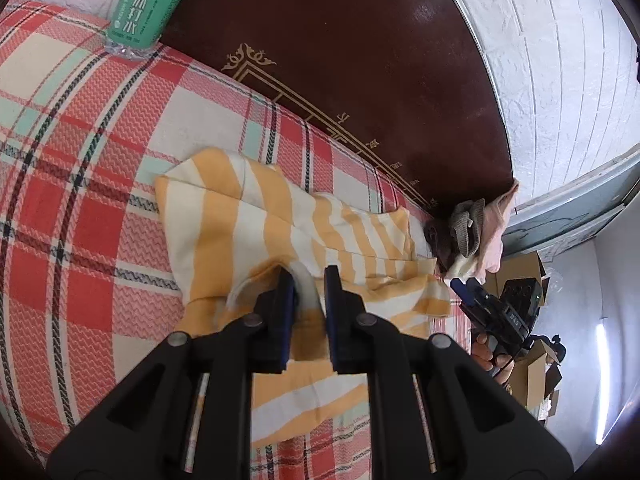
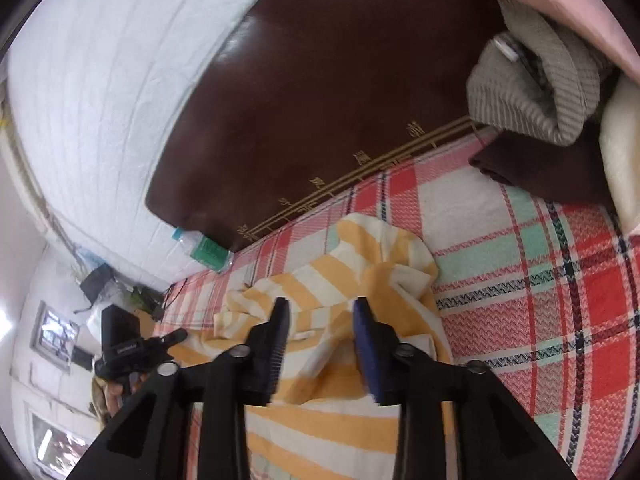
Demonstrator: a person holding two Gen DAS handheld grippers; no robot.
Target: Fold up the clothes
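Both tongs are low over the striped shirt, and each one is seen best from its own camera.

Left wrist view: the left tongs (image 1: 308, 280) fill the lower middle of the frame. Their jaws stand narrowly apart, and a pale fold, perhaps the collar, rises between them. I cannot tell if the pads already press it. The shirt (image 1: 256, 224), yellow and white, lies crumpled in the centre on the plaid sheet (image 1: 80, 160). At the right edge the right tongs (image 1: 492, 312) show only from the side. A green bottle (image 1: 148, 4) stands in the upper left. A pile of clothes (image 1: 472, 232) sits at middle right, against the dark headboard (image 1: 340, 60).

Right wrist view: the right tongs (image 2: 322, 308) are in the lower middle with the jaws wide apart. They hold nothing, and the shirt lies bunched just under and ahead of them. The left tongs are small at the lower left. The pile is in the upper right corner.

I judge that the folding is only at its beginning: the shirt is not yet spread flat. The next move probably needs both tongs to grip two edges and pull the cloth flat before any fold.
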